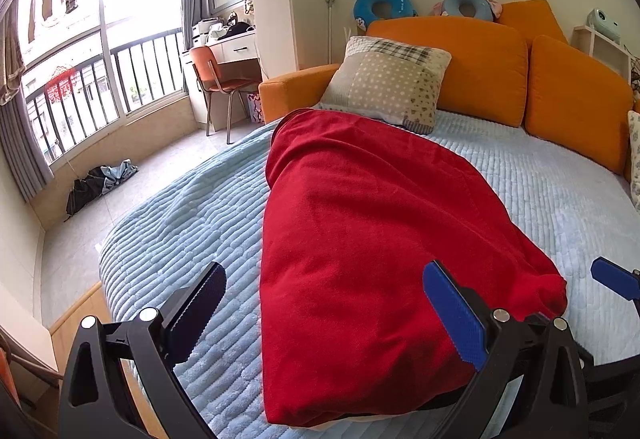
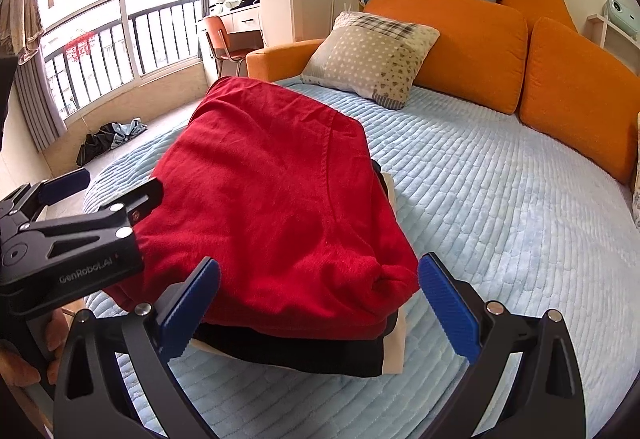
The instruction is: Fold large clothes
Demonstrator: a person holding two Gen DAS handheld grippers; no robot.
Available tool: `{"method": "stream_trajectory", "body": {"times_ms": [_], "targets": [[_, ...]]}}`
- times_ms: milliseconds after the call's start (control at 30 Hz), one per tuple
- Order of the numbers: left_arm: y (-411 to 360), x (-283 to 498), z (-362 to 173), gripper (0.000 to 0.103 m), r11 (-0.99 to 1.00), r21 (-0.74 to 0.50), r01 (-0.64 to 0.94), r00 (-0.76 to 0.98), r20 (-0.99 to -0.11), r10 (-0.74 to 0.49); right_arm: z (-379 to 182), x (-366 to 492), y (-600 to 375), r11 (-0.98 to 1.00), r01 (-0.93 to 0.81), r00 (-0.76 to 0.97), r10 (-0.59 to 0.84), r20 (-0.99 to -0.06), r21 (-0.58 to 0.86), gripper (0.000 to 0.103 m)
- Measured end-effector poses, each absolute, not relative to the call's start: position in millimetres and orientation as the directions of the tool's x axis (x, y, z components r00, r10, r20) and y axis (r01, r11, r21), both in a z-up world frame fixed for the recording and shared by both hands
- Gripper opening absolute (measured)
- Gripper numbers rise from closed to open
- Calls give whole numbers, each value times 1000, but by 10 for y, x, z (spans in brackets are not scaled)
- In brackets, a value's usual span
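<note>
A folded red garment (image 1: 360, 231) lies on the light blue bed cover (image 1: 192, 223), on top of a black and a beige folded garment (image 2: 320, 355). My left gripper (image 1: 324, 303) is open and empty, its fingers spread either side of the red garment's near end. My right gripper (image 2: 318, 295) is open and empty, its fingers either side of the stack's near right corner (image 2: 384, 279). The left gripper also shows in the right wrist view (image 2: 104, 187), at the stack's left side. A right fingertip (image 1: 616, 279) shows in the left wrist view.
A patchwork pillow (image 1: 388, 79) and orange back cushions (image 1: 480, 67) stand at the bed's far end. An orange chair (image 1: 216, 75) and white desk stand by the balcony window. A dark bundle (image 1: 100, 183) lies on the floor at the left.
</note>
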State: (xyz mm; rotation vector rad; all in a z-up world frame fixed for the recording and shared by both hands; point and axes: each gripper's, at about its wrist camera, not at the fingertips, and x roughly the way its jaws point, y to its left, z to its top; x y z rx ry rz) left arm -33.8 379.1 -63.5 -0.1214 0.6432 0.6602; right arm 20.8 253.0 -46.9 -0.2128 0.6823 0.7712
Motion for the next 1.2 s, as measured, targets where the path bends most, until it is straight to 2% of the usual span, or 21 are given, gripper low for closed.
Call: {"method": "stream_trajectory", "body": {"times_ms": [1200], "targets": [[3896,-491,-637,100,780,81,-620,604,-586,540,-425,275,2698,708,-706,545,562,-622,22,98]]}}
